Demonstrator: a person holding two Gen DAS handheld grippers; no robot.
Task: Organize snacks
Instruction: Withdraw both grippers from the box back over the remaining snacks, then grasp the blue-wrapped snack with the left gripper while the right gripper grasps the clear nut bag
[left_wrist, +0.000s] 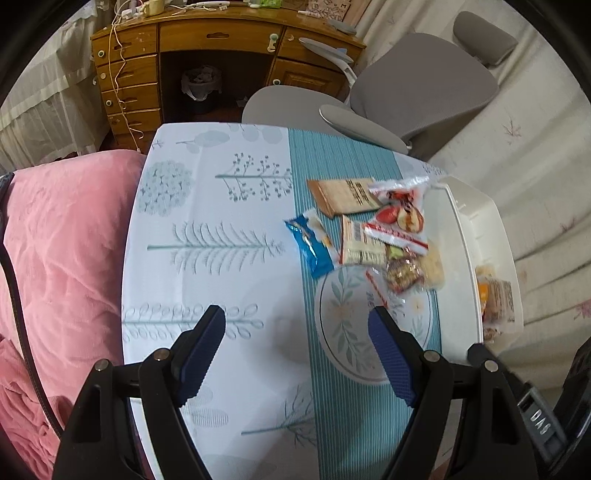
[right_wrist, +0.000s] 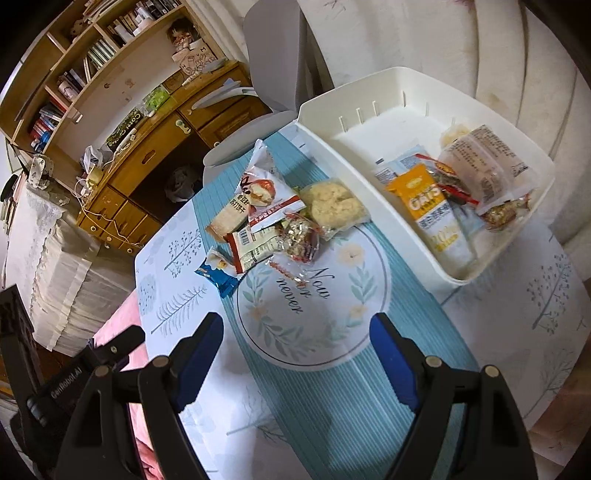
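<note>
A heap of loose snack packets (left_wrist: 384, 229) (right_wrist: 273, 218) lies on the teal strip of the tablecloth; a blue packet (left_wrist: 308, 242) (right_wrist: 218, 271) lies at its left edge. To the right stands a white plastic bin (left_wrist: 476, 236) (right_wrist: 373, 92) holding several packets, among them an orange oats pack (right_wrist: 424, 199). My left gripper (left_wrist: 297, 319) hangs open and empty above the table, near side of the heap. My right gripper (right_wrist: 297, 325) is open and empty too, above the round leaf emblem (right_wrist: 314, 295). The left gripper's body (right_wrist: 70, 384) shows at the lower left of the right wrist view.
A pink quilt (left_wrist: 62, 251) borders the table's left side. A grey office chair (left_wrist: 413, 88) and a wooden desk (left_wrist: 177, 48) with drawers stand beyond the far edge. Pale floral fabric (left_wrist: 517, 147) lies behind the bin.
</note>
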